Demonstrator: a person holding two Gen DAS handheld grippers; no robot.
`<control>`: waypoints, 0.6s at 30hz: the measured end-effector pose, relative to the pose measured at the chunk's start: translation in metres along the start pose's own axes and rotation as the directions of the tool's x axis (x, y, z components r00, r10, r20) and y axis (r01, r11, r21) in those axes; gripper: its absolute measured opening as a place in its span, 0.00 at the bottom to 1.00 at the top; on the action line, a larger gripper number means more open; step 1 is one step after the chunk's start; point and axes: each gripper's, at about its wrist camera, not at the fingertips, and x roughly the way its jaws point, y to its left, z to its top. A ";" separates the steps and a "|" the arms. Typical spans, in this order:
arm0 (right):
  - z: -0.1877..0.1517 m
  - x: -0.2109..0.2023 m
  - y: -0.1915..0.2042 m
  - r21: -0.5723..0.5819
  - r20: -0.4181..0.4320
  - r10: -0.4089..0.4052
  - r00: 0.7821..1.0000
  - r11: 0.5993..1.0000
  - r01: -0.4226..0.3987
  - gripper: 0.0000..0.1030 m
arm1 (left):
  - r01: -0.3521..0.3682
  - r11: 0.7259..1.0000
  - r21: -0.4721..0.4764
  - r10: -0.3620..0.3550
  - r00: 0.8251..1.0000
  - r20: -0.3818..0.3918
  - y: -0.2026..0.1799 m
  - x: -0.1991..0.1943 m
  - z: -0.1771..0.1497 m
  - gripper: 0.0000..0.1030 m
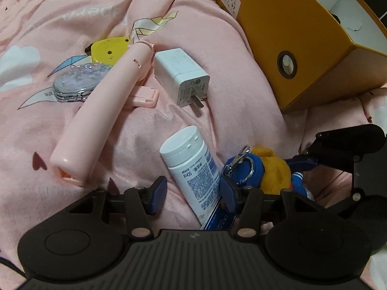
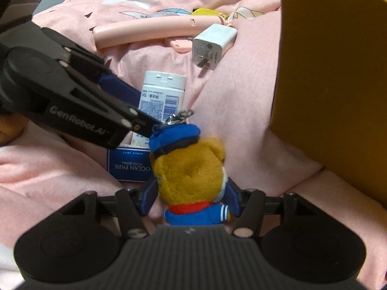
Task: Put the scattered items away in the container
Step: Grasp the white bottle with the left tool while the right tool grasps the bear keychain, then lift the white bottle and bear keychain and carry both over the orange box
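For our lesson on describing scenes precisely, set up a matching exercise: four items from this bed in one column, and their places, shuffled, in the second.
Column A
1. white tube
2. plush bear keychain
3. white charger
4. yellow box

Column B
a. between the right tongs
b. between the left tongs
c. on the blanket's right edge, open-topped
d. beside the pink fan handle, prongs showing

Pairs: 1-b, 2-a, 3-d, 4-c
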 end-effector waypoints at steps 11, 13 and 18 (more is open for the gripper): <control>-0.012 -0.061 -0.012 0.073 0.069 0.024 0.997 0.997 -0.029 0.49 | 0.023 0.998 0.056 -0.026 0.998 0.058 -0.009 -0.008 -0.007 0.36; -0.013 -0.077 -0.017 0.107 0.092 0.032 0.995 0.993 -0.042 0.48 | 0.027 0.997 0.073 -0.033 0.995 0.089 -0.012 -0.014 -0.009 0.31; -0.014 -0.119 -0.029 0.144 0.165 0.018 0.986 0.989 -0.042 0.48 | 0.037 0.995 0.095 -0.054 0.982 0.181 -0.018 -0.038 -0.010 0.26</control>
